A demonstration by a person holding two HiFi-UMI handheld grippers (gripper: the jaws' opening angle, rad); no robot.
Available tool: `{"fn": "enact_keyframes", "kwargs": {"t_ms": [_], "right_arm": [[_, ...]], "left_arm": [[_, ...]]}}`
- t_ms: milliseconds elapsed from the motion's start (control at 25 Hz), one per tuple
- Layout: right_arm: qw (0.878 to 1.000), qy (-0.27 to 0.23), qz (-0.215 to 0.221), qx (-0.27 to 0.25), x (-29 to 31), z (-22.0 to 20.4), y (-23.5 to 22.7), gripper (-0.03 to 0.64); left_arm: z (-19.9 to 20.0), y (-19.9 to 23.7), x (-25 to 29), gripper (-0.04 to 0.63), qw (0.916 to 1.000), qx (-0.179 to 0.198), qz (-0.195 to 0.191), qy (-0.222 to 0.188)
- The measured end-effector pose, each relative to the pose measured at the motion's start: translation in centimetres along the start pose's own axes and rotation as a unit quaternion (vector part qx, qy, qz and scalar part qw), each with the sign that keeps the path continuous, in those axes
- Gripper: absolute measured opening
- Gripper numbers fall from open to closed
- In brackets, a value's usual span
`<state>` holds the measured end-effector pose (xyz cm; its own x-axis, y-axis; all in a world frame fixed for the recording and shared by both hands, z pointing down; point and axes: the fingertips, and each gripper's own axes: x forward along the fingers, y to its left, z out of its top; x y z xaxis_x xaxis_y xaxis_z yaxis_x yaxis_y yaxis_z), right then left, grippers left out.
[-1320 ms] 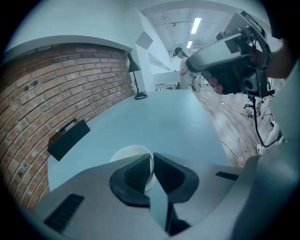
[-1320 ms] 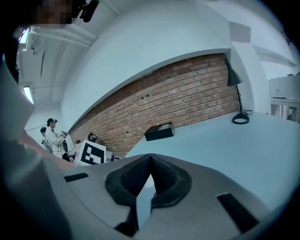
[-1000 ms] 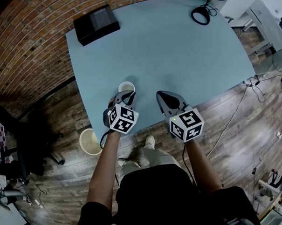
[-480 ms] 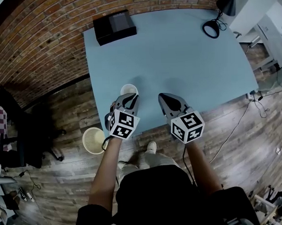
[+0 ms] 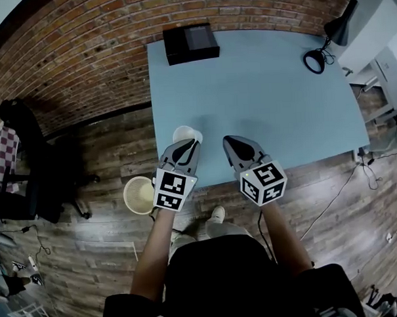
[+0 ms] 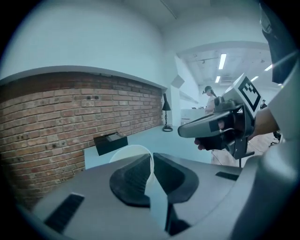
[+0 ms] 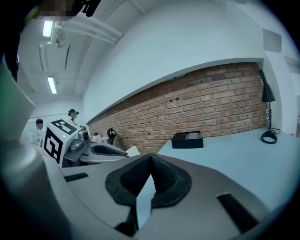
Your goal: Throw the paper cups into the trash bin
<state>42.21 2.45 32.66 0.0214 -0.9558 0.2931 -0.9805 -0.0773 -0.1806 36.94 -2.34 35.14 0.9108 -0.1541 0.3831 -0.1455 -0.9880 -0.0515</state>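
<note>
In the head view my left gripper [image 5: 188, 146] is shut on the wall of a white paper cup [image 5: 186, 134], held above the near left corner of the light blue table [image 5: 261, 99]. The left gripper view shows the cup's rim [image 6: 126, 151] pinched between the dark pads [image 6: 136, 176]. My right gripper [image 5: 233, 144] hovers beside it to the right, shut with nothing in it; its tips meet in the right gripper view [image 7: 150, 157]. A cream mesh trash bin [image 5: 139, 193] stands on the wooden floor, left of and below the left gripper.
A black box [image 5: 191, 43] lies at the table's far left corner by the brick wall [image 5: 82, 54]. A black desk lamp [image 5: 316, 59] stands at the far right. A dark office chair [image 5: 29, 165] sits on the floor at the left.
Both grippers have risen, and the left one has carried the cup off the tabletop towards the table's near left edge. The view has swung left, bringing the bin closer to the left gripper.
</note>
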Motion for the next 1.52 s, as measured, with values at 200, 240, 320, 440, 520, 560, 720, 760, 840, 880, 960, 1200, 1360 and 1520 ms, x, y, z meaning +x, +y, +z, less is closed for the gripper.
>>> {"fn": "enact_keyframes", "kwargs": {"t_ms": [200, 240, 320, 440, 520, 560, 720, 760, 840, 880, 960, 1200, 1360, 1520], "right_arm": [[1.0, 0.0, 0.027, -0.014, 1.6, 0.6, 3.7, 0.005], [0.999, 0.0, 0.032, -0.016, 1.9, 0.7, 4.5, 0.005], [0.999, 0.0, 0.04, -0.018, 2.4, 0.8, 6.0, 0.005], [0.998, 0.001, 0.053, -0.022, 3.3, 1.1, 8.5, 0.005], [0.998, 0.004, 0.064, -0.027, 3.9, 1.2, 10.4, 0.005], [0.997, 0.005, 0.07, -0.031, 4.1, 1.2, 11.4, 0.005], [0.995, 0.008, 0.09, -0.047, 5.5, 1.6, 15.3, 0.005], [0.994, 0.007, 0.094, -0.05, 5.8, 1.7, 16.3, 0.005], [0.993, 0.007, 0.1, -0.055, 6.3, 1.9, 18.3, 0.005], [0.993, 0.007, 0.103, -0.057, 6.5, 1.9, 19.3, 0.005], [0.992, 0.008, 0.111, -0.061, 6.9, 1.8, 21.3, 0.005], [0.989, 0.018, 0.131, -0.073, 7.7, 0.7, 27.3, 0.005], [0.986, 0.025, 0.143, -0.078, 8.1, -0.2, 30.6, 0.005], [0.985, 0.026, 0.15, -0.082, 8.5, -0.7, 33.6, 0.005]], "left_arm": [[0.4, 2.3, -4.0, 0.029, 0.9992, -0.016, 0.03, -0.021], [0.4, 2.8, -4.8, 0.03, 0.9988, -0.02, 0.037, -0.025], [0.3, 3.6, -6.5, 0.029, 0.998, -0.026, 0.048, -0.033], [0.1, 4.9, -9.2, 0.029, 0.9966, -0.03, 0.064, -0.041], [-0.2, 5.8, -11.0, 0.031, 0.9955, -0.035, 0.075, -0.044], [-0.5, 6.2, -11.9, 0.029, 0.995, -0.037, 0.081, -0.045], [-2.4, 8.3, -15.3, 0.029, 0.9927, -0.047, 0.102, -0.043], [-2.8, 8.8, -16.2, 0.031, 0.9921, -0.05, 0.107, -0.044], [-3.7, 9.6, -18.1, 0.03, 0.991, -0.055, 0.114, -0.044], [-4.1, 9.9, -19.0, 0.029, 0.9905, -0.057, 0.118, -0.044], [-4.9, 10.6, -20.9, 0.03, 0.9893, -0.061, 0.125, -0.044], [-6.5, 12.5, -26.5, 0.029, 0.9845, -0.078, 0.145, -0.062], [-8.2, 13.2, -29.4, 0.03, 0.9819, -0.089, 0.155, -0.063], [-9.9, 13.6, -32.2, 0.031, 0.9797, -0.098, 0.163, -0.064]]}}
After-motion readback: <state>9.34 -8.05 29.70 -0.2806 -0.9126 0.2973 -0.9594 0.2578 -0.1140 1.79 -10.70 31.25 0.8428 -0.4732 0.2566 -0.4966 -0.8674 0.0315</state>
